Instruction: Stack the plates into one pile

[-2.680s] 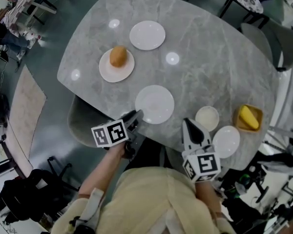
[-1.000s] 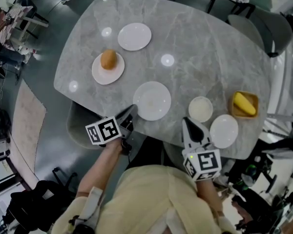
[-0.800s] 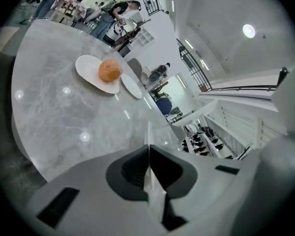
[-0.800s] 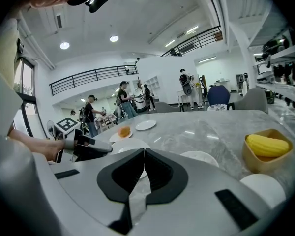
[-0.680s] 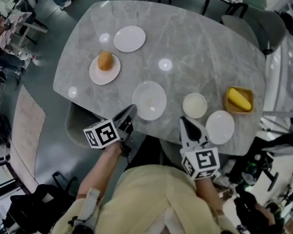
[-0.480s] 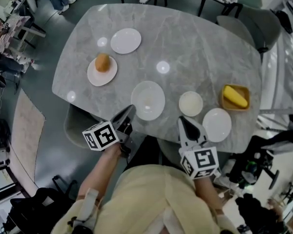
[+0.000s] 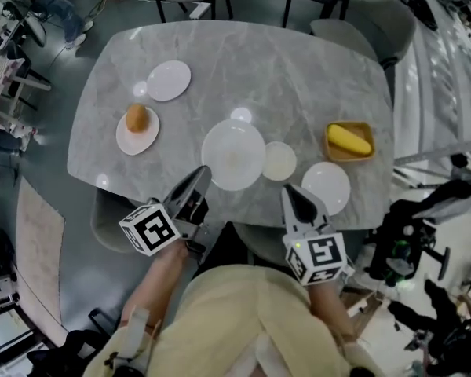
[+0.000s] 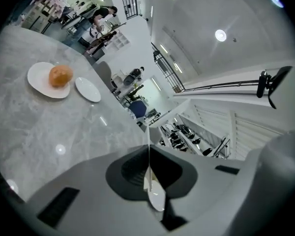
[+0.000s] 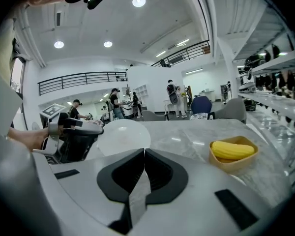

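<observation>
The left gripper point(image 7: 198, 176) is at the lower left of the head view. Its jaws are clenched on the near rim of the big plate point(image 7: 233, 154). In the left gripper view this plate shows only as a thin white edge between the jaws. The big plate sits in the middle of the head view, over the near part of the table point(image 7: 298, 69). In the right gripper view it is seen at centre left point(image 9: 123, 136), tilted, with its face turned to the camera.

The right gripper point(image 7: 290, 195) is at the lower centre-right, at the near table edge. Its jaws are pressed together with nothing between them.

Just right of the big plate lies a small plate point(image 7: 279, 161). Lower right of that lies another plate point(image 7: 326, 187), near the right gripper's tip. A yellow tray point(image 7: 332, 129) with a banana point(image 7: 349, 140) is at the right side, above this plate.

At the left of the table is a plate point(image 7: 129, 141) with a bun point(image 7: 136, 118) on it. One more plate point(image 7: 169, 80) lies empty, above it and a little to the right. These two are well apart from the big plate.
</observation>
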The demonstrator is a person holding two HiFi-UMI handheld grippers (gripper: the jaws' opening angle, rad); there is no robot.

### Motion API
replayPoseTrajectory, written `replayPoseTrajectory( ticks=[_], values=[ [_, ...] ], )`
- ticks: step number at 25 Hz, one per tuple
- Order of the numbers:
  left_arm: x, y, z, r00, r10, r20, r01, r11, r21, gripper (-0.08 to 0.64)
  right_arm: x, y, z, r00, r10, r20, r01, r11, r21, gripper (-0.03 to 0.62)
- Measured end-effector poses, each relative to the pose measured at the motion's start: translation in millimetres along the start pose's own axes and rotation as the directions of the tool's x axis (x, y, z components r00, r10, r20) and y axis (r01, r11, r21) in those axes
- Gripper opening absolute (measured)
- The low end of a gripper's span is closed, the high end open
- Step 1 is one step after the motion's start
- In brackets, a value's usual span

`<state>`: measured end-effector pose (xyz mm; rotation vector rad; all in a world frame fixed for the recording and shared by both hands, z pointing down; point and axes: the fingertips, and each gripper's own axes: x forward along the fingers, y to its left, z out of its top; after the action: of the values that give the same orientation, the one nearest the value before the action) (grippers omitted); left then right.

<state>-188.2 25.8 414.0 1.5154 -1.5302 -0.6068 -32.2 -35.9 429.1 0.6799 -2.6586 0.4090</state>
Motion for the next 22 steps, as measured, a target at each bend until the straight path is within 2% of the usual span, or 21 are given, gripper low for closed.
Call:
replayPoseTrajectory(
  ticks=[5,10,15,18,22],
  values=[
    [28,-29,-13,0.995,-0.08,-0.061,0.081,0.997,0.01,0.009,-21,-34,3,0.993,-0.112,0.022,0.112,0.993,0.029,0.003],
    [57,-53,-34,0.978,-0.132,-0.16,0.137,0.99,0.025,0.009,-50,-71,0,0.967,-0.252,0.033,0.25,0.966,0.068,0.003],
    [81,-78,-70,0.95,-0.189,-0.247,0.198,0.98,0.01,0.009,-87,-106,-12,0.928,-0.372,0.021,0.367,0.921,0.128,0.003],
    [92,-85,-86,0.932,-0.2,-0.301,0.216,0.976,0.022,0.009,-104,-119,-19,0.908,-0.419,0.017,0.412,0.899,0.148,0.003],
    [107,-92,-107,0.904,-0.229,-0.361,0.245,0.969,0.0,0.009,-123,-132,-30,0.88,-0.475,-0.002,0.468,0.867,0.169,0.003]
  ],
)
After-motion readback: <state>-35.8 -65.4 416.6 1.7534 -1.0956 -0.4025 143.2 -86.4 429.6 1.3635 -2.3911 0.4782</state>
